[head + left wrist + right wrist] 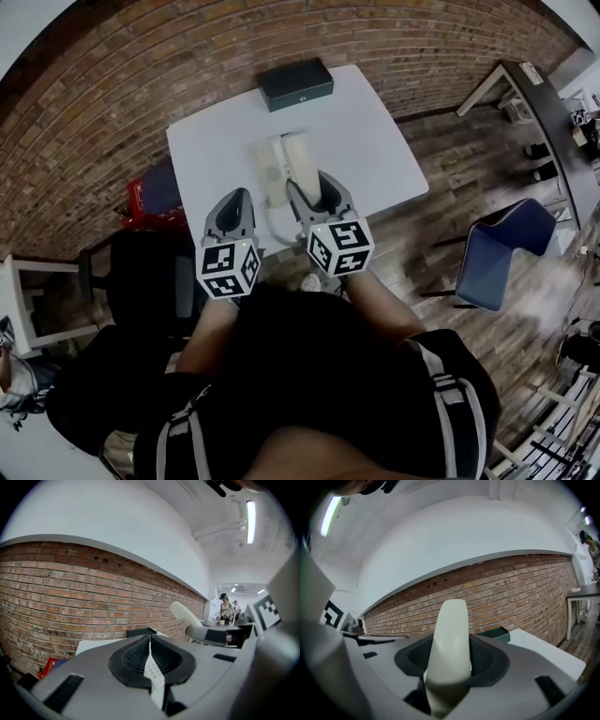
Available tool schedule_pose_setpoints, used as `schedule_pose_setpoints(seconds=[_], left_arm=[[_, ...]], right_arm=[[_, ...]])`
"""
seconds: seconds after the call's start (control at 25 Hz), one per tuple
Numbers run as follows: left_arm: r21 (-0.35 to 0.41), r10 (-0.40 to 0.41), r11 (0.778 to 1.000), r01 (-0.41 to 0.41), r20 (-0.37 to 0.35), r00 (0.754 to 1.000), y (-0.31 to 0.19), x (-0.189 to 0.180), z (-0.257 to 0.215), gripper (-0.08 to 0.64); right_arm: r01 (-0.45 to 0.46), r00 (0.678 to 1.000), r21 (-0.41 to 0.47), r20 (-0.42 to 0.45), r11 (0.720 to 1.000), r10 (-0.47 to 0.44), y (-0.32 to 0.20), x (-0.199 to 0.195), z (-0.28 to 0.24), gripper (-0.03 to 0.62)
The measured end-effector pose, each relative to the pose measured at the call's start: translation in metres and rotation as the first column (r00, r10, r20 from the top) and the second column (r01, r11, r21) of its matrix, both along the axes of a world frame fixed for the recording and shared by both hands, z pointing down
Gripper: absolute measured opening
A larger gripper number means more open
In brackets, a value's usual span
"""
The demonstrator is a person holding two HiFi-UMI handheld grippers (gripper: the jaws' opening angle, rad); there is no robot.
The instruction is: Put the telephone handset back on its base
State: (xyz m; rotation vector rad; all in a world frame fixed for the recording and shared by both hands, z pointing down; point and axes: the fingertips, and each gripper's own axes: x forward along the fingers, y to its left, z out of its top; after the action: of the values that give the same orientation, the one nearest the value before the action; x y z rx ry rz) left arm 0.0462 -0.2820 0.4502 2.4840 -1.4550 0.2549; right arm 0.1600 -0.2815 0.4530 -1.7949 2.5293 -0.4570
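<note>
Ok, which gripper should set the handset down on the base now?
Right. The right gripper is clamped on the cream handset over the base; the left gripper is shut, empty and off to the base's left.

Right gripper is apparently clasping the handset by its base on the white surface, left gripper hovering alongside.

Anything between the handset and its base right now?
Nothing visible. The right gripper holds the handset by the base; the box sits farther back, the left gripper off to the left.
</note>
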Motion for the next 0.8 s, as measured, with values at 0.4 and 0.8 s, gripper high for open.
schedule_pose_setpoints(seconds=[0.4,0.8], left_arm=[[0.009,-0.009,1.000,0.009,0.008,1.000,-0.039,-0.023,-0.005,0.009],[-0.012,-0.031,0.999,0.031,0.004,1.000,-0.059,-0.052,0.002,0.009]], right_arm=[[-0.009,0.999,-0.072,-0.034,0.997,0.007,-0.048,-0.020,0.023,0.201],[-0.070,0.993,-0.215,-0.108,0.974,0.048,-0.085,-0.033,0.082,0.201]])
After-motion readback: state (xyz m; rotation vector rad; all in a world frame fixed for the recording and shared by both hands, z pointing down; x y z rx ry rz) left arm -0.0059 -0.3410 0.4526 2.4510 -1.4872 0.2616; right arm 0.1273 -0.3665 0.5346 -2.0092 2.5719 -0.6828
